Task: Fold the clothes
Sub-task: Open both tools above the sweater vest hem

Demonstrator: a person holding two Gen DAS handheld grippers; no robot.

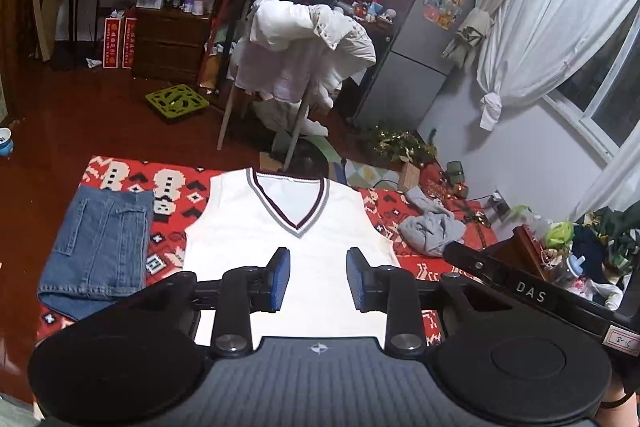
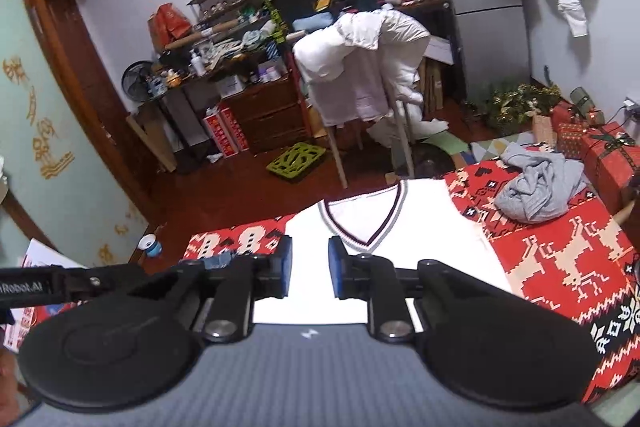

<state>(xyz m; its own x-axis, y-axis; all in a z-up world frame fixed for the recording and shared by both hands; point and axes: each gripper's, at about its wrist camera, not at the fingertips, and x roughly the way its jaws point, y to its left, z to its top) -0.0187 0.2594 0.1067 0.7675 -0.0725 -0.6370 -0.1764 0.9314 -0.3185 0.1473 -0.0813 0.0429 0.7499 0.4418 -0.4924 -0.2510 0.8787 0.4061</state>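
Black housing and two round discs fill the bottom of each wrist view and cover the near hem of the white vest (image 1: 288, 239), so its lower edge cannot be seen. One vest lies spread flat, face up, on the red patterned blanket (image 1: 176, 187), its V-neck with dark and grey trim pointing toward the cameras' side. The left gripper (image 1: 319, 277) hangs over the vest's middle with its two blue-padded fingers (image 1: 280, 279) apart and nothing between them. The right gripper (image 2: 310, 267) sits over the vest's left shoulder area, its pads also apart and empty; whether either touches the cloth cannot be told.

Three garments lie on the blanket: the vest, one folded pair of blue jeans (image 1: 100, 251) just beside it on the left, and one crumpled grey garment (image 1: 430, 227) on the right, apart from the vest. In the right wrist view the jeans are almost fully hidden behind the gripper.

Behind stands one chair (image 1: 296, 67) heaped with white clothes whose number is hard to make out. One grey fridge (image 1: 416, 43) stands further right. A black bar marked DAS crosses the left view's right edge, cut off.
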